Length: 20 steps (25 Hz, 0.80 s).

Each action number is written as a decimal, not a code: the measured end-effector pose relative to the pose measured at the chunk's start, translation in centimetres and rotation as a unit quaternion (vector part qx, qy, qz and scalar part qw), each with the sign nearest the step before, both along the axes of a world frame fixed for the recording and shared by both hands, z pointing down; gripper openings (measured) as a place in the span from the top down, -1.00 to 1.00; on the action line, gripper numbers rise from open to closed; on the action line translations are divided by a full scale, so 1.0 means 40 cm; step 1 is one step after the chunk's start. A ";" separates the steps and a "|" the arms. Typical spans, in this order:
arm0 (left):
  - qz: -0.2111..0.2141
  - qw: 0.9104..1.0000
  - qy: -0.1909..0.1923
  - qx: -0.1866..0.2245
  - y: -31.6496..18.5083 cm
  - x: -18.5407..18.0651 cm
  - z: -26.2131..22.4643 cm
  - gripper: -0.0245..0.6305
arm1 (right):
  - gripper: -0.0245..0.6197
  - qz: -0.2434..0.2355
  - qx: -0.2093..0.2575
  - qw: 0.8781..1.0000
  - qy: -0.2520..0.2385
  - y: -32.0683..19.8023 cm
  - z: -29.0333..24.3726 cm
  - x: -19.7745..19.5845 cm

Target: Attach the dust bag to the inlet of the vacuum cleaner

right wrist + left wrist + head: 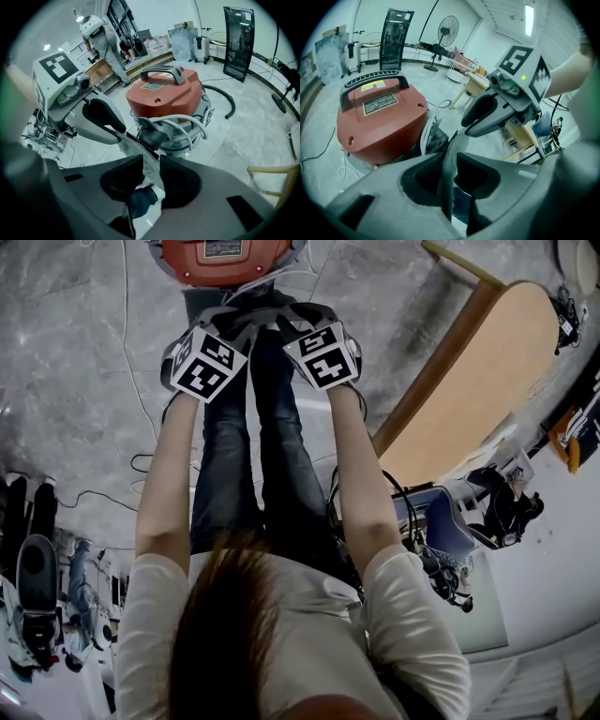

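Note:
The red vacuum cleaner [225, 254] [382, 117] [164, 93] stands on the floor in front of my feet. Its black inlet [152, 136] [436, 138] faces me. A grey dust bag [258, 307] [452, 145] [136, 146] hangs right at the inlet, stretched between both grippers. My left gripper [230, 322] [449, 159] [119, 133] has the bag's left edge running between its jaws. My right gripper [300, 317] [151, 166] [469, 125] has the right edge between its jaws. Both sets of jaws stand wide, not clamped. Whether the bag's collar sits on the inlet is hidden.
A wooden table [478, 381] stands to my right and a white cable [131, 334] runs over the floor at left. The black hose [225, 101] curls behind the vacuum. A person in white [105, 42], a fan [449, 26] and a dark panel [393, 33] stand further off.

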<state>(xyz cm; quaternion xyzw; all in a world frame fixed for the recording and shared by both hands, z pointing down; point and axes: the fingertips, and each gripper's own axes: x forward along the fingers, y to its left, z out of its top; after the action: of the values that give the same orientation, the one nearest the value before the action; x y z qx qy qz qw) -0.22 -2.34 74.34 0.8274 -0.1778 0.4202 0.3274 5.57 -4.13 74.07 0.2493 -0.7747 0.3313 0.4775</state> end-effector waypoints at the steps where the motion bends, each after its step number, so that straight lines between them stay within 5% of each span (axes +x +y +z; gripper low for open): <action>1: -0.005 1.000 0.000 0.000 -0.001 -0.001 -0.006 0.62 | 0.57 0.000 0.002 1.000 -0.001 -0.003 -0.008 -0.001; 20: -0.098 0.995 0.008 0.034 -0.041 0.000 -0.176 0.52 | 0.62 0.023 0.057 0.998 -0.022 -0.054 -0.193 -0.001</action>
<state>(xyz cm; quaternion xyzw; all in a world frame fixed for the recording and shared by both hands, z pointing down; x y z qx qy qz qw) -0.22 -4.00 67.30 0.8199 -0.2702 0.3730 0.3399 5.52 -6.31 66.36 0.2865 -0.7968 0.3027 0.4375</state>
